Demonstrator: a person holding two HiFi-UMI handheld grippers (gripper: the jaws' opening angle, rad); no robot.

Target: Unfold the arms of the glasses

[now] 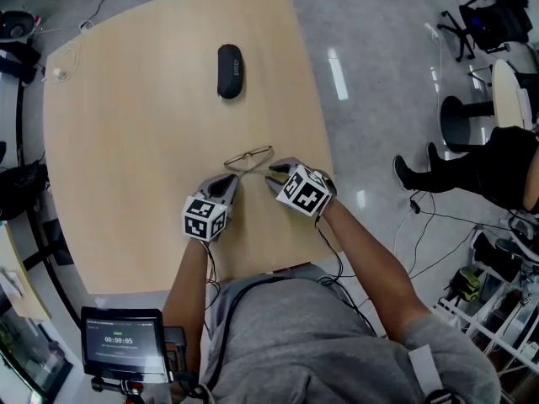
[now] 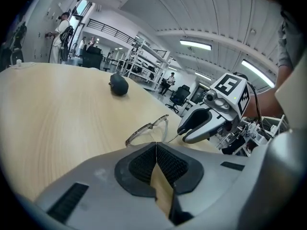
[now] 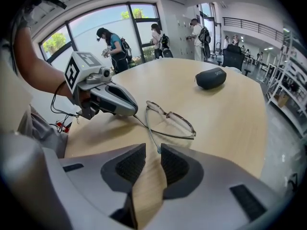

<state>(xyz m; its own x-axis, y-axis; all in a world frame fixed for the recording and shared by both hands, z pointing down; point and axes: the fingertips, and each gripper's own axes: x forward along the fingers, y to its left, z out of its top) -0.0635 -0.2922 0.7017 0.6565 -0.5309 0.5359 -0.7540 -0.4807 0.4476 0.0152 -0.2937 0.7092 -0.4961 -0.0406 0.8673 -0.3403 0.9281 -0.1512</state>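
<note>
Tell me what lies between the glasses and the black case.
Nothing: only bare tabletop separates the glasses and the black case, clearest in the head view.

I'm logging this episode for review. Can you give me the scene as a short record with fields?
surface: light wooden table
glasses: thin metal frame, lying near the person's edge of the table
black case: farther back, apart from the glasses
left claw: shut, apparently on the tip of one arm
right claw: open, the other arm's tip between its jaws, not pinched
</note>
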